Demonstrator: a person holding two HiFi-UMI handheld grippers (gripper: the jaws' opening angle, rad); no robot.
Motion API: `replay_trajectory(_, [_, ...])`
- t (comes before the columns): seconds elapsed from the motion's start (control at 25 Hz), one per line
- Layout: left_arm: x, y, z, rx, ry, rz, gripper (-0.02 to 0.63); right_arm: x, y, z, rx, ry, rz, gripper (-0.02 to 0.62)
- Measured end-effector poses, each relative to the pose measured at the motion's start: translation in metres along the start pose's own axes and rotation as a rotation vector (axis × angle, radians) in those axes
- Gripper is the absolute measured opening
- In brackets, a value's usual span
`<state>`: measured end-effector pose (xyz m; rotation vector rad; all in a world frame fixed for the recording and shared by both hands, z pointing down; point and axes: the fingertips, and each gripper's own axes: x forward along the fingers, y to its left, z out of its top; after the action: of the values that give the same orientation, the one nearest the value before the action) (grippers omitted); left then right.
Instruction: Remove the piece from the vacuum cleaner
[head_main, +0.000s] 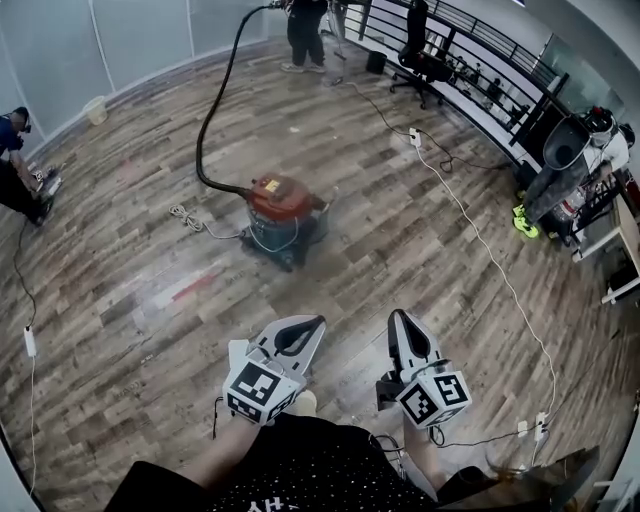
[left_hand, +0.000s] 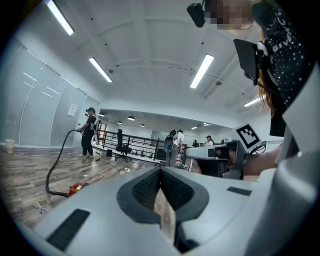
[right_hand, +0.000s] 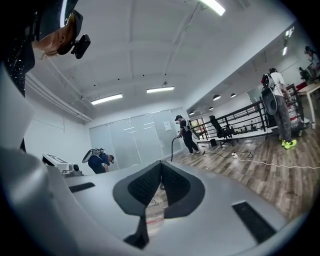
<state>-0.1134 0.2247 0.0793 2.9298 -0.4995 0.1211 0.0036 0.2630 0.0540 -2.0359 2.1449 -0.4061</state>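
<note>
the left tongs (head_main: 316, 324) and right tongs (head_main: 399, 318) are both pinched shut on nothing, side by side, and the red vacuum cleaner (head_main: 282, 208) sits well ahead of their tips.

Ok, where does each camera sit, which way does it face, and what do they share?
Head view: on the person's head, facing steeply down at the wood-plank floor and red canister vacuum cleaner; left gripper, right gripper and forearms show.
Left gripper view: on the left gripper, along its shut jaws toward the black railing; right gripper and torso show.
Right gripper view: on the right gripper, along its shut jaws toward the glass wall; black top shows.
Shared: all three show the standing person holding the black hose.
</note>
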Motion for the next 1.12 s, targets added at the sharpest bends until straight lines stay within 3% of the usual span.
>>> replay_trajectory(0.6, [0.1, 0.047, 0.0, -0.029, 0.039, -0.013, 0.008, 0.066, -0.071, 0.011, 0.037, 0.034, 0.003, 0.012])
replay_trajectory(1.12, [0.234, 0.143, 0.039, -0.031, 0.044, 0.025, 0.008, 0.2, -0.175, 0.063, 0.049, 0.043, 0.028, 0.012])
